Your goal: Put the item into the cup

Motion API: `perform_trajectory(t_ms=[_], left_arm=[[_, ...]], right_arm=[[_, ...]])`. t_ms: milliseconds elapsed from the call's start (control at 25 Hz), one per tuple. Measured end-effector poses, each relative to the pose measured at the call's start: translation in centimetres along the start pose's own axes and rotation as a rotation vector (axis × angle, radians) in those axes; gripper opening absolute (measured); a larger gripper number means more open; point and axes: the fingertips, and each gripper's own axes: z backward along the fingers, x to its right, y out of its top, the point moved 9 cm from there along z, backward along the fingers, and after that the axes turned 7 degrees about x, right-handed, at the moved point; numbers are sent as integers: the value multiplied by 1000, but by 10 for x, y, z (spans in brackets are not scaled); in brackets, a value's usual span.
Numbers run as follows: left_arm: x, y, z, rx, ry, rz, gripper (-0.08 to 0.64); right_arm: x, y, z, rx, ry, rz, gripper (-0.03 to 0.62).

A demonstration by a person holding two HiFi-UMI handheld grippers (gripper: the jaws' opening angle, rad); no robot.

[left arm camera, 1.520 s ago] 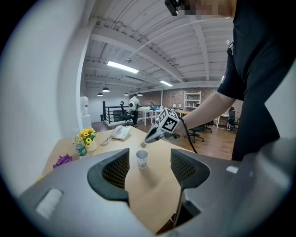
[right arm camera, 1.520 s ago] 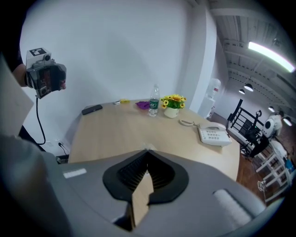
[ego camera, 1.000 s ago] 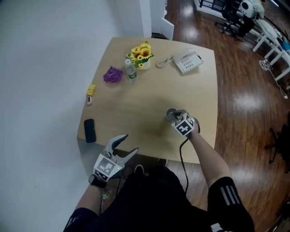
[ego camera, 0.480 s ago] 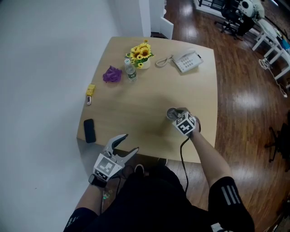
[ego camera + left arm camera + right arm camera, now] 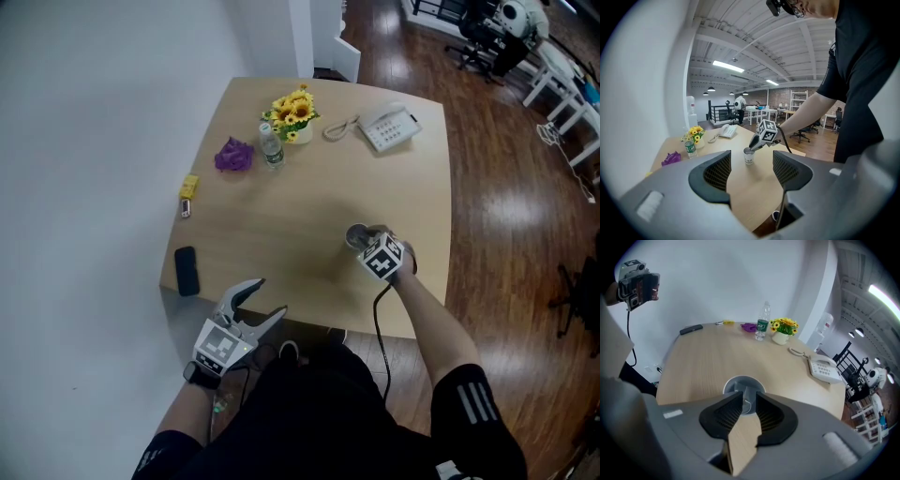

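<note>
A small grey paper cup (image 5: 354, 234) stands upright on the wooden table (image 5: 281, 216), toward its near right side. My right gripper (image 5: 364, 242) hangs just over the cup's rim, and its jaws are opening. In the right gripper view the cup (image 5: 736, 383) sits right under the jaw tips of the right gripper (image 5: 749, 397). A thin pale item (image 5: 747, 405) shows inside the cup; the pads do not press on it. My left gripper (image 5: 260, 298) stays open and empty off the table's near left edge. The left gripper view shows the cup (image 5: 748, 156) beyond the left gripper (image 5: 751, 161).
At the far side stand a vase of yellow flowers (image 5: 297, 111), a water bottle (image 5: 271, 148), a purple crumpled thing (image 5: 232, 155) and a white desk phone (image 5: 390, 127). A yellow item (image 5: 187, 187) and a black remote (image 5: 186, 270) lie near the left edge.
The right gripper has shifted only slightly above the cup. The left gripper has not moved.
</note>
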Motion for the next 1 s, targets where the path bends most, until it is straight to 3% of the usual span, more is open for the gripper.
perform_trajectory(t_ms=[280,560,1000], left_arm=[[1,3,0,13,6,-2,275],[0,18,2,60,-27,-36,275],[14,25,47,143,-116,-86,275]], right_arm=[[6,15,25,102,-28,-24,101],[0,49,108,317,-93,-85,100],[-89,55,249,576,-253,-292,100]])
